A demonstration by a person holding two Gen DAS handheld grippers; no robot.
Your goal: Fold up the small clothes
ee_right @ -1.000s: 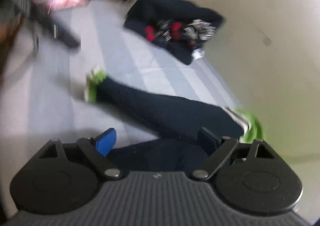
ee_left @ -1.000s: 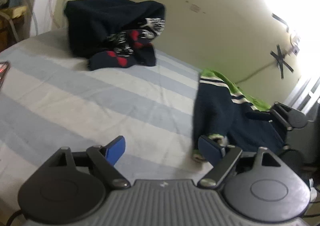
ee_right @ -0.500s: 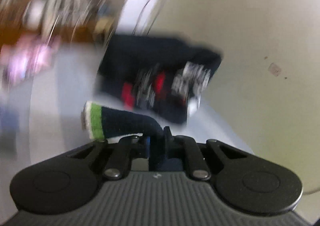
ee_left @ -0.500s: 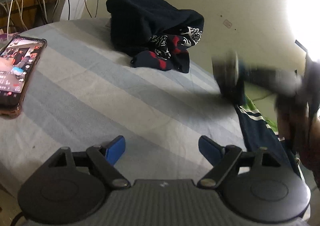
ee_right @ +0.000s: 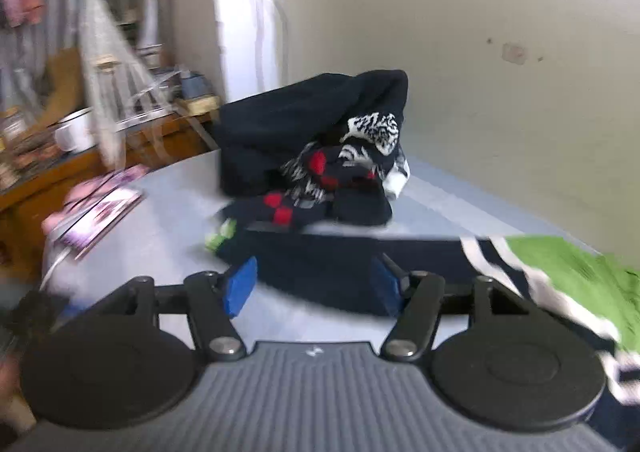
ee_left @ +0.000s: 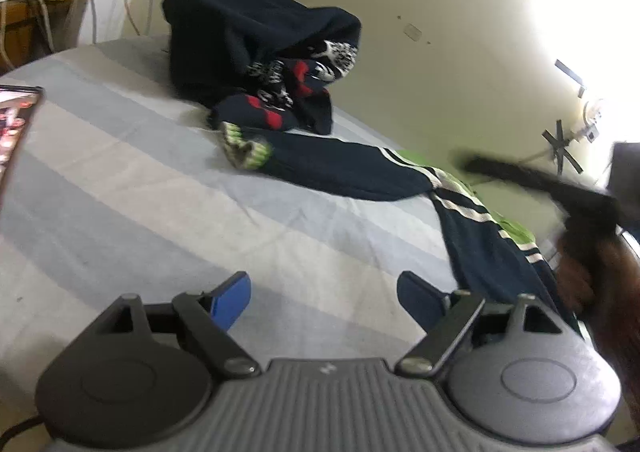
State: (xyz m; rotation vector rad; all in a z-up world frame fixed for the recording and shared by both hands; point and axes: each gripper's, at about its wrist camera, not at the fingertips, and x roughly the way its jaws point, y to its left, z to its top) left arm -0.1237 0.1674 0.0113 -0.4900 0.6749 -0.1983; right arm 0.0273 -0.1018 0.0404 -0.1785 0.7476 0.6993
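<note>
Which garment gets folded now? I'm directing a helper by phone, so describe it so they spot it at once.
On the striped bed sheet, near the wall, sits a dark pile with red and white patterns. In front of it a navy garment lies stretched out flat. Only it has bright green trim: a green cuff near the pile, white stripes and green at its other end.

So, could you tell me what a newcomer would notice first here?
Probably the navy garment with green cuff and white stripes, stretched across the striped bedsheet. Behind it, a dark clothes pile with red-and-white patterns sits against the wall. Both the left hand-held gripper and right hand-held gripper are open.
</note>
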